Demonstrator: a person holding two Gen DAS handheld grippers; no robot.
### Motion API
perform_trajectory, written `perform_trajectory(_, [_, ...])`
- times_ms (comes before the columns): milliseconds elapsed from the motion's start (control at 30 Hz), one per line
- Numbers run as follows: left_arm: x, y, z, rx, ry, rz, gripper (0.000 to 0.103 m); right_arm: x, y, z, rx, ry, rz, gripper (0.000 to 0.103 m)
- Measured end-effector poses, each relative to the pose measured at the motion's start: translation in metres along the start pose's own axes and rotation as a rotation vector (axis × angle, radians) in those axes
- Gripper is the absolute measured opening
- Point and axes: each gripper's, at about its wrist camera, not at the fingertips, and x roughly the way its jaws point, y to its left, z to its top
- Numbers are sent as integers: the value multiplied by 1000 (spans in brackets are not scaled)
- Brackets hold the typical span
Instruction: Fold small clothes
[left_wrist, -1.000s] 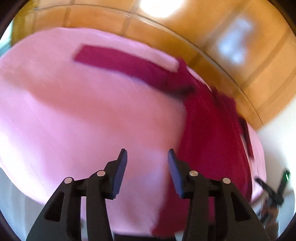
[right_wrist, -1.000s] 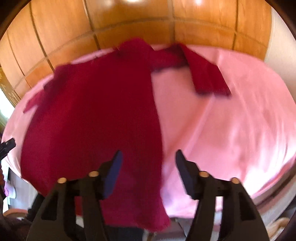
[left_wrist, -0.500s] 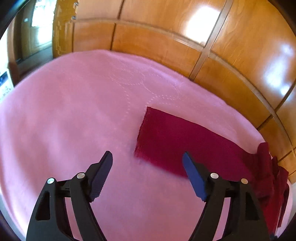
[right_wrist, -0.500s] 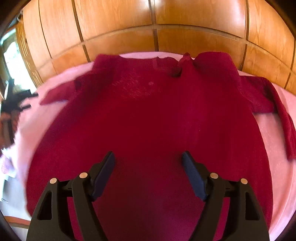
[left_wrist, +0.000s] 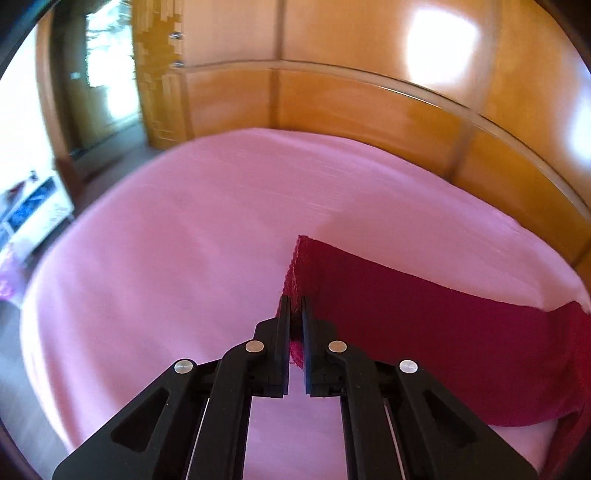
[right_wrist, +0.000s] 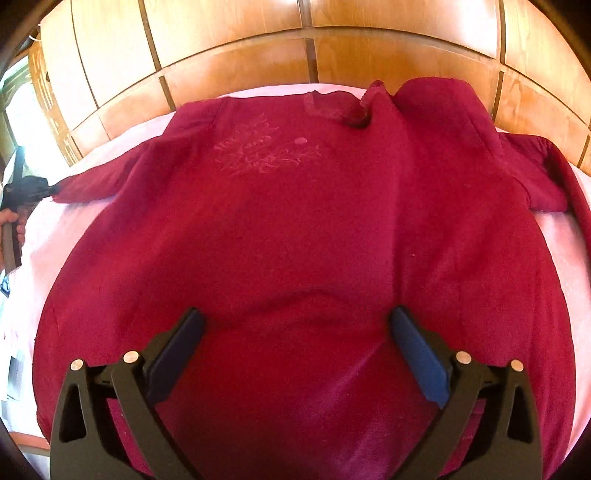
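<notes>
A dark red long-sleeved top lies spread flat on a pink cloth, neck toward the wooden wall, with a faint printed motif on the chest. In the left wrist view its left sleeve stretches across the pink cloth. My left gripper is shut on the sleeve's cuff corner. It also shows in the right wrist view at the sleeve end. My right gripper is open wide, hovering low over the top's lower body, holding nothing.
A wooden panelled wall runs along the far side of the pink surface. In the left wrist view a doorway and a white shelf unit lie beyond the left edge. A second sleeve lies at the right.
My left gripper moved onto the sleeve cuff and shut on it. My right gripper came lower and closer over the top's body and stays open.
</notes>
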Motion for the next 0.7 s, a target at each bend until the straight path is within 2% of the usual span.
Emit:
perform_trajectory(67, [9, 11, 3, 4, 4, 61, 3, -2, 0, -2, -3, -8, -3, 101])
perform_trajectory(200, [43, 23, -10, 37, 91, 193, 3, -2, 1, -3, -12, -11, -16, 101])
perform_trajectory(333, [37, 19, -7, 1, 81, 179, 5, -3, 1, -4, -12, -17, -16, 101])
perform_trajectory(367, [32, 19, -5, -19, 84, 174, 17, -3, 1, -4, -11, -20, -16, 101])
perform_trajectory(400, [23, 18, -3, -38, 71, 152, 29, -2, 0, -3, -10, -22, -17, 101])
perform_trajectory(433, [16, 16, -2, -47, 41, 125, 35, -4, 1, -5, -8, -23, -18, 101])
perform_trajectory(467, [8, 10, -1, -49, 12, 102, 47, -4, 1, -6, -7, -24, -18, 101])
perform_trajectory(500, [-7, 2, -4, -37, -20, 58, 50, -6, 1, -7, -6, -26, -16, 101])
perform_trajectory(567, [-29, -20, -12, -8, -54, -25, 50, -6, -1, -7, -4, -29, -10, 101])
perform_trajectory(667, [-69, -69, -38, 69, -76, -219, 50, -9, -3, -7, 0, -35, -1, 101])
perform_trajectory(700, [-86, -95, -58, 126, -65, -317, 50, -10, -5, -8, 3, -38, 5, 101])
